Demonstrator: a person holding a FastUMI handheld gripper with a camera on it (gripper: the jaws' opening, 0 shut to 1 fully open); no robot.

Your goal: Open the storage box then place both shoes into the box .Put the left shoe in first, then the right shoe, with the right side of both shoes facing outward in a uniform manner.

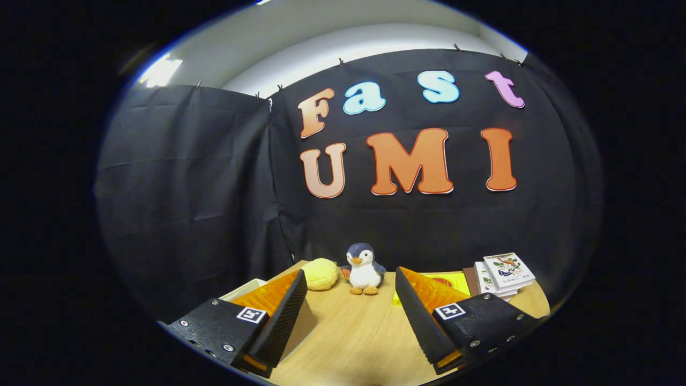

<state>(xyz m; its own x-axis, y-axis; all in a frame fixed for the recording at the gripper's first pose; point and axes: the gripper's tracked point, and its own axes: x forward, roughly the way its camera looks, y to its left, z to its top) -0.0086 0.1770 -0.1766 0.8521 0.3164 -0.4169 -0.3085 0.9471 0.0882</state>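
Spreading across the lower part of the gripper view, a pale wooden bench (353,332) with fine straight grain runs back to a black cloth wall (187,187), which hangs in two panels clipped along their top edge. Above the cloth a white wall and ceiling (332,48) show, with a bright light patch off to the left.

The gripper (351,308) points level along the bench toward the wall. Its jaws stand wide apart, with bare bench between them and nothing held; each black ribbed finger (286,316) carries an orange backing and a small square marker.

Beyond the fingers, near the foot of the cloth, a plush penguin (364,268) stands upright and faces the gripper. Touching or just beside it on its left lies a round yellow plush (320,274). Behind the right finger a stack of books (504,276) rests on the bench, with a yellow flat item (453,281) just beside it, mostly hidden by the finger. Behind the left finger a pale edge (244,289) shows, perhaps the rim of a box, though I cannot tell. Of the shoes and the storage box, position and long axis cannot be told from this angle.
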